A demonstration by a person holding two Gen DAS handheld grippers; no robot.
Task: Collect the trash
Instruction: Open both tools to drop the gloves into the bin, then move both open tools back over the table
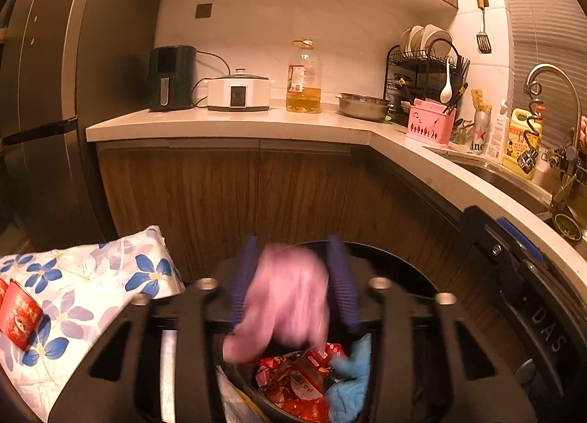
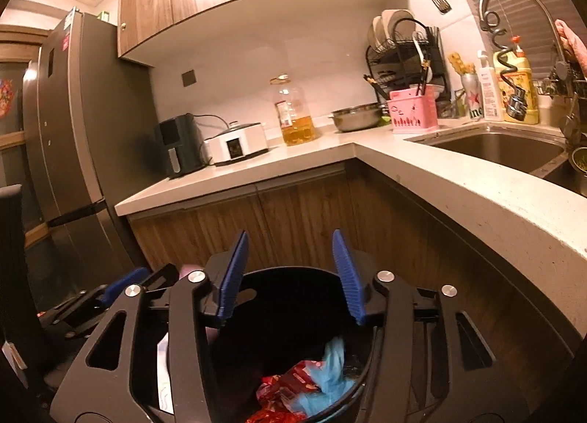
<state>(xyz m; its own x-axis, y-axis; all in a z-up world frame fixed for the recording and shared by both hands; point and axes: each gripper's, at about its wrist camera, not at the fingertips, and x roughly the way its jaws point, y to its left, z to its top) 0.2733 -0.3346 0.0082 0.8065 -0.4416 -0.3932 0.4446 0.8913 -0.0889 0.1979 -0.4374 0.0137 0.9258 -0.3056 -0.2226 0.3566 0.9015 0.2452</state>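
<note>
A black round trash bin (image 1: pixel 414 276) stands on the floor below both grippers; it also shows in the right wrist view (image 2: pixel 293 276). Inside lie red snack wrappers (image 1: pixel 293 382) and a blue glove (image 1: pixel 352 379), also visible in the right wrist view (image 2: pixel 286 386) (image 2: pixel 330 375). A pink glove (image 1: pixel 286 298), blurred, hangs between the fingers of my left gripper (image 1: pixel 293 283) over the bin; the jaws stand wide, and contact is unclear. My right gripper (image 2: pixel 291 276) is open and empty above the bin. The left gripper shows at the right view's lower left (image 2: pixel 121 287).
A floral cloth (image 1: pixel 91 294) with a red cup (image 1: pixel 20 313) lies left of the bin. The L-shaped counter (image 2: pixel 440 181) curves along the right, with a sink (image 2: pixel 495 148), oil bottle (image 2: pixel 293 115), steel bowl (image 2: pixel 357 116) and appliances. A fridge (image 2: pixel 73 129) stands left.
</note>
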